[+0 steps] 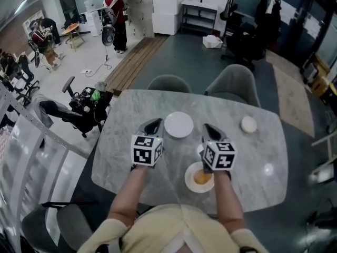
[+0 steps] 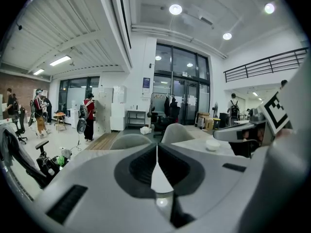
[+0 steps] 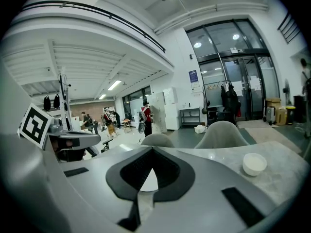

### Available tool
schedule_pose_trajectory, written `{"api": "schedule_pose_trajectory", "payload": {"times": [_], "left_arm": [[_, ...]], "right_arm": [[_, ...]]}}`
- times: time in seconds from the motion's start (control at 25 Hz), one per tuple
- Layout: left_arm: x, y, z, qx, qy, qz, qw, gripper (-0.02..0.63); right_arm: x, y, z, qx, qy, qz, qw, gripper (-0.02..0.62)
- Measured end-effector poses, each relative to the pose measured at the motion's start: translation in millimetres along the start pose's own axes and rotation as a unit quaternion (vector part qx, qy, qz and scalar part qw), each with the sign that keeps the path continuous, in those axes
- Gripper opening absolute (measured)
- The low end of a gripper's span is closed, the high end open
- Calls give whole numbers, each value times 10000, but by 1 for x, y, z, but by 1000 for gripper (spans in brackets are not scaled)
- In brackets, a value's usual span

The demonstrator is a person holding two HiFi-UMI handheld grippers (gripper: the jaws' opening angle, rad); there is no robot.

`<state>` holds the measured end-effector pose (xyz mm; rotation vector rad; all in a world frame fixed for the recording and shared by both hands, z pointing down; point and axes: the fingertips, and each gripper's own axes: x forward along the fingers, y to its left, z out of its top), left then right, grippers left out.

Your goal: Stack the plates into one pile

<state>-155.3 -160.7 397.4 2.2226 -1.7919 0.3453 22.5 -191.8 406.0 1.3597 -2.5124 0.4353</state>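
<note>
The left gripper (image 2: 156, 148) has its jaws closed tip to tip with nothing between them. The right gripper (image 3: 152, 151) looks the same, pads together and empty. Both hang side by side above the marble table (image 1: 131, 115), tilted a little downward. One sits on each side of the white plate (image 1: 178, 124), which lies just beyond their tips. This looks like a resting pose, not a grip, with both claws placed to flank that plate.

The second plate, the plate with an orange-brown middle (image 1: 192, 181), lies near the person, partly under the right hand. It is well apart from the white plate, so the plates are not in one pile now.

Only the head view shows this layout, including the near plate, which sits below and behind both gripper cameras. It also shows a pale patch beside the right marker cube that is too hidden to name.

The gripper views show the closed jaws directly. Each has a sliver of white in the gap below the tips, probably the white plate. Both also show the small white bowl (image 3: 254, 163) off to the right, the grey chairs (image 2: 177, 132) behind the table, and people (image 2: 89, 115) far back in the hall.
</note>
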Motion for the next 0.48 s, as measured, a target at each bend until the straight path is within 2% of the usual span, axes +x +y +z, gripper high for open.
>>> {"api": "schedule_pose_trajectory", "payload": {"times": [0.48], "left_arm": [[4,0,-1,-1,-68,-86,9999,12]], "right_arm": [[4,-1,-4,8,-28,-15,10000,3]]}}
